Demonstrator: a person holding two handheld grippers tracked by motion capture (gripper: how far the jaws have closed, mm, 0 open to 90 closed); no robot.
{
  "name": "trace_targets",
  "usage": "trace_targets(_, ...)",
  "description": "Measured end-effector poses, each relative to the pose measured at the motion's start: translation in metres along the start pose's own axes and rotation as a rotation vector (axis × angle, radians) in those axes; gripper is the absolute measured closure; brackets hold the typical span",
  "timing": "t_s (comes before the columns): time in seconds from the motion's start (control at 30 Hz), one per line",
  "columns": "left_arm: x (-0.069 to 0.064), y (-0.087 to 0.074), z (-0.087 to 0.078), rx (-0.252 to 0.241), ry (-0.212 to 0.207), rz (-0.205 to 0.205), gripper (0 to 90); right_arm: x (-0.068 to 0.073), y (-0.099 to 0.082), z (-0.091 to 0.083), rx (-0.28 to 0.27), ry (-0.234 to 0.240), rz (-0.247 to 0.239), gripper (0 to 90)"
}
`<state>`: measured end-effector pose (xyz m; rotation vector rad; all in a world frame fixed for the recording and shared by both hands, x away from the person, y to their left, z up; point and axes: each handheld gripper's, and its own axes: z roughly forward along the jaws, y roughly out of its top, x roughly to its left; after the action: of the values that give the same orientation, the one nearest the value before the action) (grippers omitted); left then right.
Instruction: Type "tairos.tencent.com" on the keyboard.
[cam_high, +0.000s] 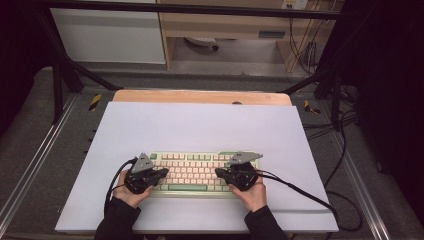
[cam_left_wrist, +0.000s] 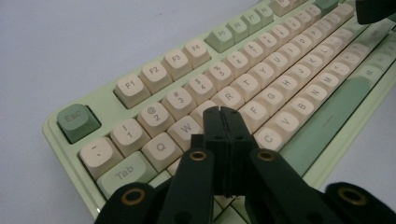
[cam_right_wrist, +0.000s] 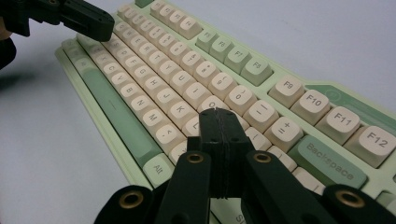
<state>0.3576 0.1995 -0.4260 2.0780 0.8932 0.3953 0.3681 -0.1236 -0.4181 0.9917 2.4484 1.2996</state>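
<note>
Keyboard (cam_high: 192, 171) flat near the front of the white surface (cam_high: 200, 125). Left tool (cam_left_wrist: 221, 112) and right tool (cam_right_wrist: 218, 113) pressed together, empty — narrowed to single points over the keys, likely for tapping.

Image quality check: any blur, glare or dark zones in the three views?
High view: soft and low-detail, corners dark, white sheet evenly lit. Left gripper view: near keys sharp, far end of keyboard blurred. Right gripper view: shut right gripper sharp, far keys soft, no glare.
</note>
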Motion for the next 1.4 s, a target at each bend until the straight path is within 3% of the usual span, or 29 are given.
trace_targets(0.77,-0.001,-0.002,0.009,0.026,0.003,0.008,90.0,0.001,0.000,-0.001,-0.001,0.008,-0.002,90.0)
trace_targets(1.4,0.003,-0.001,-0.011,-0.018,0.002,0.004,90.0,0.006,-0.003,0.002,0.004,0.026,0.004,90.0)
